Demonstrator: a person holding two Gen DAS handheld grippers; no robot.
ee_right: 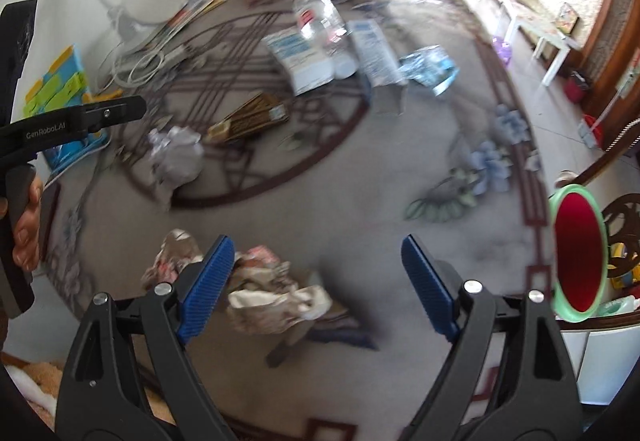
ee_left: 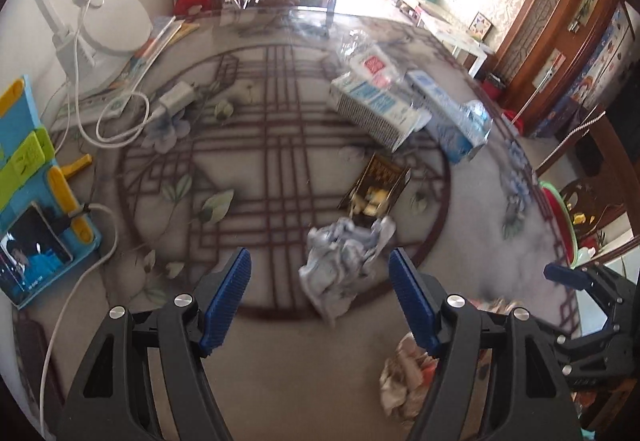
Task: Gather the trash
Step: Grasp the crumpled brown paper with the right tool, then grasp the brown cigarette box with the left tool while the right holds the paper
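My left gripper (ee_left: 320,295) is open, its jaws on either side of a crumpled grey-white paper wad (ee_left: 340,269) on the table; the wad also shows in the right wrist view (ee_right: 176,157). My right gripper (ee_right: 314,283) is open above a crumpled brown-and-pink wrapper (ee_right: 272,293), which also shows in the left wrist view (ee_left: 404,377). Farther back lie a brown snack box (ee_left: 378,181), a blue-white carton (ee_left: 372,107), a long blue box (ee_left: 448,113) and a clear plastic bottle (ee_right: 320,21). A red bin with a green rim (ee_right: 580,253) stands off the table's right edge.
A white desk lamp (ee_left: 100,21), a power strip with charger and cables (ee_left: 132,105), and a blue stand holding a phone (ee_left: 32,241) line the table's left side. Chairs stand behind and to the right of the round glass table (ee_left: 280,361).
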